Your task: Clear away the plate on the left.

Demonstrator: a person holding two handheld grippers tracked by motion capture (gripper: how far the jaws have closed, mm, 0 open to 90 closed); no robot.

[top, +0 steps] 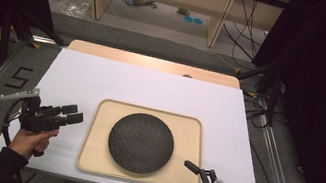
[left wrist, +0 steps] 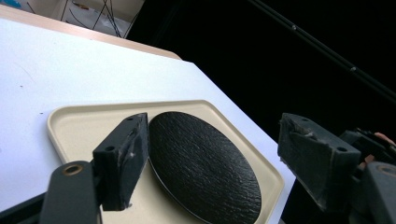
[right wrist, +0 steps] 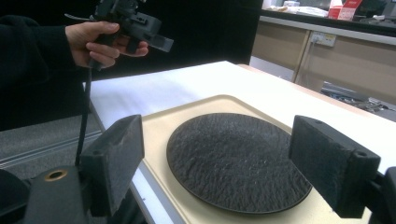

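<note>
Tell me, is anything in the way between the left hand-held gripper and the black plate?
Nothing visible is. The left hand-held gripper hangs open left of the tray, and only the tray's low rim lies before the black plate.

Worktop (top: 102,78): white sheet over a pale wooden top, wood edge showing along the far side. Beige tray (top: 94,150) lies flat on the white surface, near the front edge, roughly centred. Dark round plate (top: 141,142) sits inside the tray, mid-tray. Small dark spot at the far wooden edge, possibly a hole; too small to tell.
</note>
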